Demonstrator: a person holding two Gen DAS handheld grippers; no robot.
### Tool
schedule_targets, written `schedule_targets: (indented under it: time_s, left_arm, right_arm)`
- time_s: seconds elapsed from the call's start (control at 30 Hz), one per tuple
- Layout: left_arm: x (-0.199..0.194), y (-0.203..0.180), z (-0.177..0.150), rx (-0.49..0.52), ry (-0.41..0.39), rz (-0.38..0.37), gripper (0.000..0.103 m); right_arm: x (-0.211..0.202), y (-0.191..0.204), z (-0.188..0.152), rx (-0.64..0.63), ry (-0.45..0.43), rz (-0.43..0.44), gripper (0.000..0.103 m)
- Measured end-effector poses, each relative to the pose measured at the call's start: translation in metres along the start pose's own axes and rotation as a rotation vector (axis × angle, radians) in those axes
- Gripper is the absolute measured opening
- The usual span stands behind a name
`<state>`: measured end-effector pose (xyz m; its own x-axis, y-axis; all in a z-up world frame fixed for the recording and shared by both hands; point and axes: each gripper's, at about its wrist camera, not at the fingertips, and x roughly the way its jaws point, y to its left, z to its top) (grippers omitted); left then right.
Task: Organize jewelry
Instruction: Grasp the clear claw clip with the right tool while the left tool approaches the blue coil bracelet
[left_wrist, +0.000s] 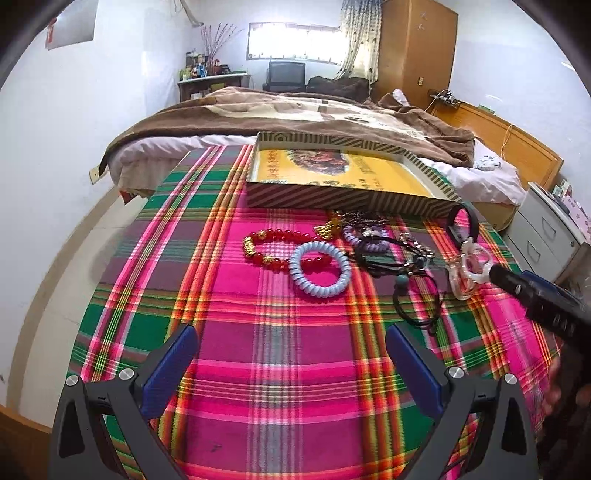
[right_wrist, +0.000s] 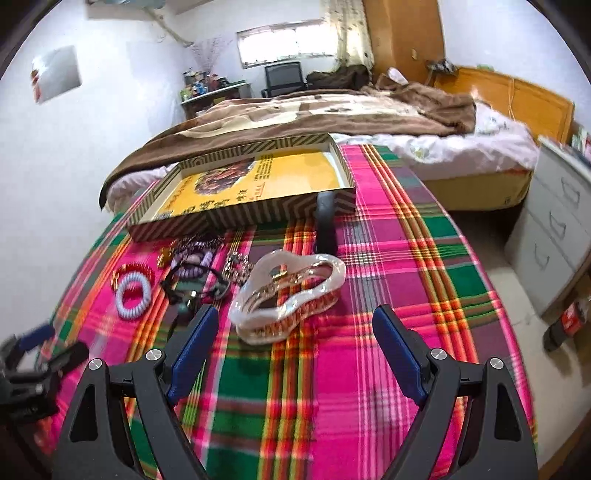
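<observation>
Jewelry lies on a plaid cloth (left_wrist: 258, 332) in front of a shallow striped box with a yellow bottom (left_wrist: 347, 177), also in the right wrist view (right_wrist: 251, 184). I see a red bead bracelet (left_wrist: 273, 240), a pale blue coil ring (left_wrist: 319, 271), a purple coil tie (left_wrist: 364, 238), black cords (left_wrist: 417, 295), a clear hair claw (right_wrist: 288, 291) and a black band (right_wrist: 327, 225). My left gripper (left_wrist: 291, 354) is open and empty, short of the blue coil. My right gripper (right_wrist: 295, 339) is open and empty, just before the hair claw.
A bed with a brown blanket (left_wrist: 295, 110) stands right behind the table. A grey drawer unit (right_wrist: 554, 229) is at the right. A wooden wardrobe (left_wrist: 413, 48) and a shelf with bottles (left_wrist: 210, 77) stand at the far wall.
</observation>
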<state>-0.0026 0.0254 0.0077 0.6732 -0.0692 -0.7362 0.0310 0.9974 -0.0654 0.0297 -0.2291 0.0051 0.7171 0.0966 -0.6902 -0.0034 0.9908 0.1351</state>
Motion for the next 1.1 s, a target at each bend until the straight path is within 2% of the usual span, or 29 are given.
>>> schedule_targets:
  time_s: [0.3, 0.37, 0.43, 0.5, 0.73, 0.8, 0.87, 0.93, 1.0, 1.03, 1.1]
  left_arm:
    - [0.01, 0.017, 0.006, -0.039, 0.029, -0.019, 0.102]
    - [0.015, 0.021, 0.007, -0.045, 0.047, -0.021, 0.103]
    - [0.017, 0.022, 0.007, -0.048, 0.055, -0.025, 0.102]
    - [0.02, 0.024, 0.009, -0.053, 0.058, -0.033, 0.102]
    - [0.032, 0.029, 0.014, -0.062, 0.096, -0.078, 0.103]
    - [0.035, 0.03, 0.016, -0.057, 0.112, -0.083, 0.103]
    - [0.037, 0.03, 0.017, -0.051, 0.118, -0.081, 0.103]
    - [0.038, 0.029, 0.019, -0.05, 0.115, -0.086, 0.103]
    - [0.039, 0.029, 0.023, -0.052, 0.111, -0.092, 0.103]
    - [0.041, 0.028, 0.025, -0.05, 0.112, -0.091, 0.102]
    - [0.044, 0.027, 0.028, -0.045, 0.108, -0.088, 0.103]
  right_arm:
    - [0.028, -0.012, 0.017, 0.118, 0.051, -0.051, 0.084]
    - [0.036, -0.015, 0.017, 0.131, 0.094, -0.067, 0.069]
    - [0.038, -0.019, 0.015, 0.15, 0.117, -0.061, 0.059]
    - [0.04, -0.019, 0.015, 0.146, 0.125, -0.086, 0.057]
    - [0.048, -0.017, 0.022, 0.145, 0.138, -0.073, 0.055]
    - [0.047, -0.017, 0.024, 0.141, 0.13, -0.052, 0.038]
    - [0.046, -0.017, 0.024, 0.129, 0.128, -0.056, 0.034]
    - [0.045, -0.018, 0.025, 0.13, 0.131, -0.029, 0.02]
    - [0.042, -0.018, 0.026, 0.127, 0.118, -0.01, 0.018]
    - [0.039, -0.017, 0.026, 0.114, 0.104, -0.008, 0.012]
    - [0.032, -0.015, 0.025, 0.07, 0.082, -0.029, 0.012]
